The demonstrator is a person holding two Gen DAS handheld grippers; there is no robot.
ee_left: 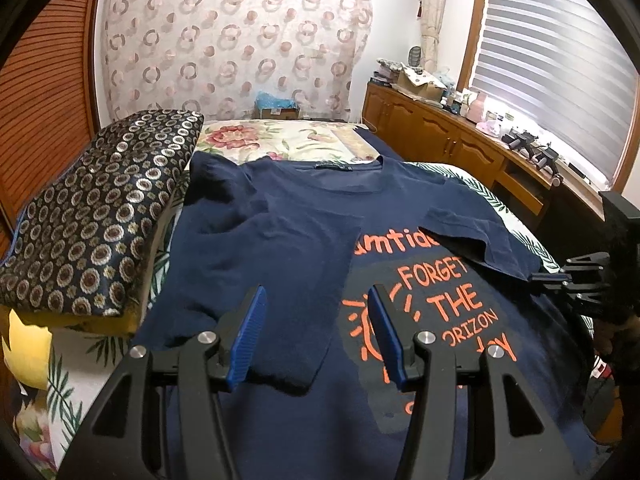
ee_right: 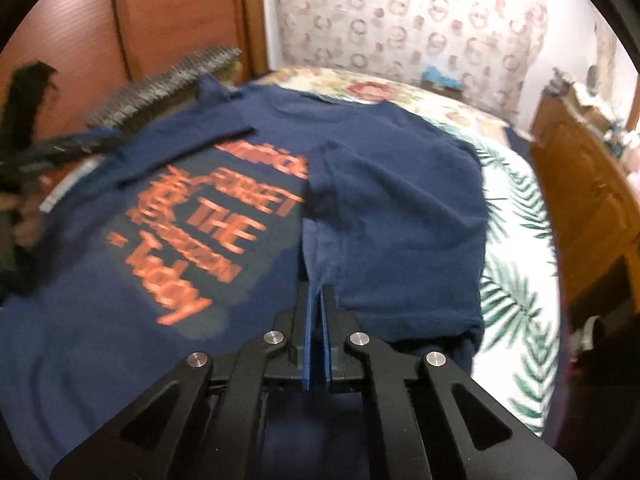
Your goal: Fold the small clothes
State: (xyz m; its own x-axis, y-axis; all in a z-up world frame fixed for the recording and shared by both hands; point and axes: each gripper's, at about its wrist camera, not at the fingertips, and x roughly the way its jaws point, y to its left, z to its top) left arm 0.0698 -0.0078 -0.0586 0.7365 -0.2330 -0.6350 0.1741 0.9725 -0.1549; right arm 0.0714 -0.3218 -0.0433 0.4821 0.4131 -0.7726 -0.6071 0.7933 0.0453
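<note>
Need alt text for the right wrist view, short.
The right tool, shut, pinches the folded-in edge of a navy T-shirt with orange lettering, spread on a bed with a palm-leaf sheet. The left tool is blurred at far left.

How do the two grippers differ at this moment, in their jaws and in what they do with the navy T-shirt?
The left gripper has its jaws apart and holds nothing; the right gripper has its jaws shut.
The left gripper hangs above the navy T-shirt, over its folded side, while the right gripper pinches the edge of the other folded flap.
Both have blue pads on black frames.
</note>
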